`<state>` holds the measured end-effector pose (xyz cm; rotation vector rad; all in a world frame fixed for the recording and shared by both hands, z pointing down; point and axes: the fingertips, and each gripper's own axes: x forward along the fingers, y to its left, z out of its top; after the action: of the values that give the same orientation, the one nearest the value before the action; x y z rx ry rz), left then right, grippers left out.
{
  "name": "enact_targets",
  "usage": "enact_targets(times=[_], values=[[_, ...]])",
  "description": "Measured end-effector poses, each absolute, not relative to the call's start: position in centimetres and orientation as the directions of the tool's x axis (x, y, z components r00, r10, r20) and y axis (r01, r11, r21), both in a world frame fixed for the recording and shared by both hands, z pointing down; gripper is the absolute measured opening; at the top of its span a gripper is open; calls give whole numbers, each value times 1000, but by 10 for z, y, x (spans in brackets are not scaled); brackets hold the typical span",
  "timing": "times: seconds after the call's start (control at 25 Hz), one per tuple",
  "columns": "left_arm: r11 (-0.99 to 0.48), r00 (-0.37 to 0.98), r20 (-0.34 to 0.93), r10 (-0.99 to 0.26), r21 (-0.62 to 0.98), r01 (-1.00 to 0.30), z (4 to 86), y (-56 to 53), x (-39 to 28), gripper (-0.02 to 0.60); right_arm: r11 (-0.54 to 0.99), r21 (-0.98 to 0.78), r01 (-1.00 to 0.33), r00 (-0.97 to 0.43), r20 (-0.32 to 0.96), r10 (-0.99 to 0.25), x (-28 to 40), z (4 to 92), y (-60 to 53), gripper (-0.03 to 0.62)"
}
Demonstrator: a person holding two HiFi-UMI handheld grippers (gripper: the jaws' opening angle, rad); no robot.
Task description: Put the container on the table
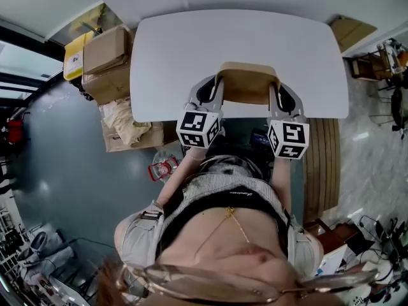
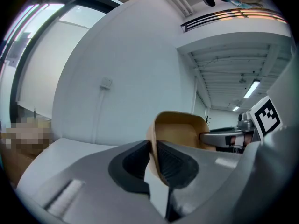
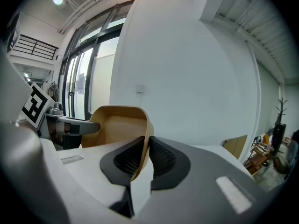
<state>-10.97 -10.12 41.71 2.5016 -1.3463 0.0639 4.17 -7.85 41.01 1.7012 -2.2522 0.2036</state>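
Observation:
A tan rectangular container (image 1: 247,83) is held over the near edge of the white table (image 1: 191,50) in the head view. My left gripper (image 1: 215,88) is shut on its left wall and my right gripper (image 1: 275,89) is shut on its right wall. In the left gripper view the container's thin wall (image 2: 154,143) is pinched between the two dark pads (image 2: 175,164), with the right gripper's finger showing across its open inside. In the right gripper view the container (image 3: 119,122) has its right wall clamped between the pads (image 3: 159,160). I cannot tell whether its bottom touches the table.
Cardboard boxes (image 1: 107,62) and a yellow box (image 1: 76,55) are stacked on the floor left of the table. A crumpled bag (image 1: 126,123) and a red-labelled bottle (image 1: 163,168) lie by the table's near-left corner. A wooden panel (image 1: 322,164) stands at the right.

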Motion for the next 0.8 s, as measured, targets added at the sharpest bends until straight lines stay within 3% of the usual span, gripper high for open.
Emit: enact_targets(times=[0.4, 0.8], values=[[-436, 488, 182, -854, 264, -860, 420, -105, -146, 23, 365, 91, -927, -312, 355, -881, 7, 410, -95, 58], [-438, 487, 200, -850, 242, -866, 422, -123, -118, 22, 365, 53, -929, -327, 345, -880, 35, 414, -112, 58]])
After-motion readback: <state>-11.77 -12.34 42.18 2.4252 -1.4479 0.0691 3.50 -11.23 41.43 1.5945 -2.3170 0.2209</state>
